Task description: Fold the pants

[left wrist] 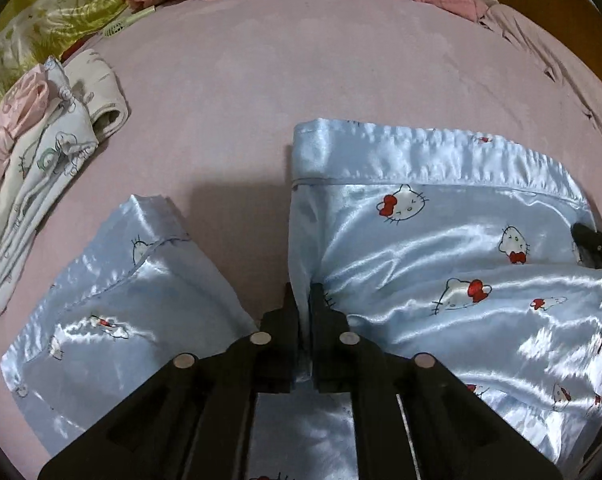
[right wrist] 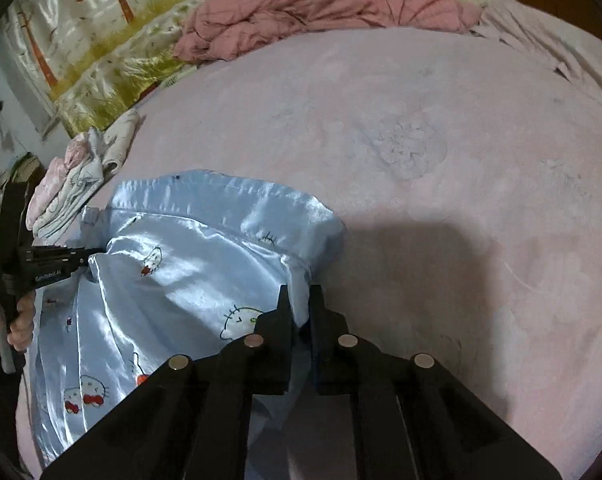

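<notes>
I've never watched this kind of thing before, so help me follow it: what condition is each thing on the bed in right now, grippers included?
Blue satin pants: partly folded, both side edges pinched.
Left gripper: shut on the pants.
Right gripper: shut on the pants.
Second blue satin piece: lying flat, untouched.
Stack of clothes: folded, set aside.
Pink quilt: crumpled.

pants | shiny light-blue satin, cat print | waistband away, crumpled on pink bed

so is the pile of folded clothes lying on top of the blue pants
No, the pile of folded clothes lies apart on the pink bedsheet, with bare sheet between it and the blue pants.
</notes>
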`<state>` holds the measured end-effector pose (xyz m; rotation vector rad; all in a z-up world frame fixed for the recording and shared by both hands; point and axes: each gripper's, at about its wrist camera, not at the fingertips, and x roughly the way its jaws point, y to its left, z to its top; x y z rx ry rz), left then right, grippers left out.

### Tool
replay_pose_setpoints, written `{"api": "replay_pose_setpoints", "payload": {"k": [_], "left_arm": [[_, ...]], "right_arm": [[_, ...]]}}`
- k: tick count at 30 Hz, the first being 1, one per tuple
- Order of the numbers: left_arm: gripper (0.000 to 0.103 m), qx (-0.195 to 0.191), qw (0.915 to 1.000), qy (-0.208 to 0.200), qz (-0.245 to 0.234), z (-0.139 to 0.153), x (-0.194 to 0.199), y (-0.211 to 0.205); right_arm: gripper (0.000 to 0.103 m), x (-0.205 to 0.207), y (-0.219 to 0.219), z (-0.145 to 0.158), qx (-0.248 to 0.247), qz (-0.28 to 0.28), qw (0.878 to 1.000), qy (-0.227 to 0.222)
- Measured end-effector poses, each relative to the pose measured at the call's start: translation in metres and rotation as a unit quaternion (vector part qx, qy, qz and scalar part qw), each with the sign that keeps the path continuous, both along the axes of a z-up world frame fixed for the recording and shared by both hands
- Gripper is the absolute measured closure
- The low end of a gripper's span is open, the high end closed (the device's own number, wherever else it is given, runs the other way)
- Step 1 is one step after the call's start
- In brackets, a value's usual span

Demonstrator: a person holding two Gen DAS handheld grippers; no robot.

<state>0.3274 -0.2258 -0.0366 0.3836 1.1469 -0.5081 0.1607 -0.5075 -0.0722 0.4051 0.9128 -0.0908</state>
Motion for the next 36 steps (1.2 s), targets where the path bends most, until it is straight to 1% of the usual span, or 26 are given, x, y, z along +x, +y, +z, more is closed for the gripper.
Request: {"api": "replay_pose_setpoints", "payload": {"k": [1, 2, 3, 4, 5, 6, 7, 9, 10, 11, 12, 15, 17, 18, 19, 20, 21, 22, 23, 24, 27, 29, 31, 34, 35, 36], "left_arm": [[0.072, 0.003, 1.0000, -0.003, 0.000, 0.002, 0.002, -0.002], [0.060, 0.005, 0.9999, -0.009, 0.003, 0.004, 0.006, -0.007], [0.045, 0.003, 0.9998, -0.021, 0.005, 0.008, 0.009, -0.011], [0.044, -0.005, 0.9996, -0.027, 0.005, 0.009, 0.014, -0.018], [0.044, -0.013, 0.9996, -0.022, 0.007, 0.010, 0.020, -0.021], [0.044, -0.022, 0.9996, -0.009, 0.015, 0.009, 0.029, -0.023], [0.044, -0.032, 0.9992, 0.004, 0.026, 0.007, 0.039, -0.022], [0.044, -0.052, 0.9969, 0.031, 0.049, 0.001, 0.056, -0.021], [0.044, -0.061, 0.9956, 0.041, 0.059, -0.002, 0.064, -0.020], [0.045, -0.072, 0.9939, 0.049, 0.068, -0.004, 0.071, -0.019], [0.045, -0.084, 0.9922, 0.056, 0.073, -0.004, 0.077, -0.017], [0.046, -0.121, 0.9856, 0.079, 0.088, -0.002, 0.095, -0.013], [0.056, -0.133, 0.9830, 0.085, 0.094, -0.001, 0.102, -0.011], [0.070, -0.136, 0.9825, 0.087, 0.092, -0.006, 0.101, -0.008], [0.079, -0.138, 0.9821, 0.091, 0.090, -0.006, 0.102, -0.009], [0.082, -0.141, 0.9816, 0.094, 0.088, -0.008, 0.101, -0.013], [0.087, -0.147, 0.9807, 0.097, 0.086, -0.010, 0.101, -0.015], [0.093, -0.150, 0.9803, 0.098, 0.083, -0.011, 0.100, -0.016], [0.097, -0.150, 0.9805, 0.097, 0.082, -0.012, 0.098, -0.020], [0.101, -0.148, 0.9814, 0.091, 0.080, -0.013, 0.097, -0.029], [0.101, -0.146, 0.9849, 0.053, 0.075, -0.006, 0.094, -0.033], [0.102, -0.155, 0.9850, 0.024, 0.071, 0.006, 0.096, -0.031], [0.101, -0.169, 0.9832, -0.006, 0.068, 0.018, 0.096, -0.026], [0.101, -0.186, 0.9790, -0.053, 0.064, 0.034, 0.097, -0.022], [0.101, -0.185, 0.9785, -0.068, 0.061, 0.036, 0.096, -0.022], [0.101, -0.172, 0.9806, -0.074, 0.059, 0.033, 0.098, -0.023]], "right_arm": [[0.089, 0.001, -0.003, 0.002, 0.014, 0.000, 1.000, 0.005], [0.073, 0.003, -0.007, 0.005, 0.029, 0.000, 1.000, 0.008], [0.054, 0.004, -0.011, 0.008, 0.045, -0.002, 0.999, 0.007], [0.047, 0.004, -0.015, 0.016, 0.050, -0.012, 0.999, -0.008], [0.040, 0.003, -0.019, 0.023, 0.041, -0.024, 0.999, -0.021], [0.040, 0.004, -0.022, 0.028, 0.034, -0.031, 0.999, -0.027], [0.040, 0.008, -0.029, 0.032, 0.043, -0.035, 0.998, -0.026], [0.040, 0.015, -0.044, 0.029, 0.100, -0.043, 0.994, -0.017], [0.040, 0.018, -0.053, 0.023, 0.144, -0.051, 0.988, -0.010], [0.044, 0.022, -0.062, 0.015, 0.185, -0.059, 0.981, 0.002], [0.050, 0.025, -0.067, 0.008, 0.208, -0.064, 0.976, 0.014], [0.051, 0.028, -0.076, -0.010, 0.250, -0.073, 0.965, 0.029], [0.051, 0.029, -0.080, -0.016, 0.273, -0.074, 0.959, 0.021], [0.054, 0.029, -0.082, -0.018, 0.283, -0.076, 0.956, 0.019], [0.058, 0.031, -0.083, -0.020, 0.292, -0.079, 0.953, 0.015], [0.065, 0.035, -0.084, -0.022, 0.297, -0.079, 0.952, 0.012], [0.074, 0.037, -0.085, -0.023, 0.297, -0.080, 0.951, 0.014], [0.080, 0.041, -0.084, -0.024, 0.293, -0.081, 0.953, 0.018], [0.093, 0.047, -0.081, -0.024, 0.284, -0.074, 0.956, 0.025], [0.093, 0.052, -0.077, -0.023, 0.273, -0.065, 0.959, 0.032], [0.095, 0.058, -0.072, -0.007, 0.234, -0.058, 0.970, 0.014], [0.095, 0.064, -0.070, 0.015, 0.196, -0.046, 0.979, -0.020], [0.096, 0.069, -0.068, 0.038, 0.163, -0.035, 0.984, -0.060], [0.096, 0.075, -0.068, 0.067, 0.111, -0.029, 0.986, -0.121], [0.096, 0.074, -0.068, 0.075, 0.096, -0.026, 0.985, -0.142], [0.096, 0.075, -0.068, 0.079, 0.084, -0.025, 0.984, -0.156]]}}
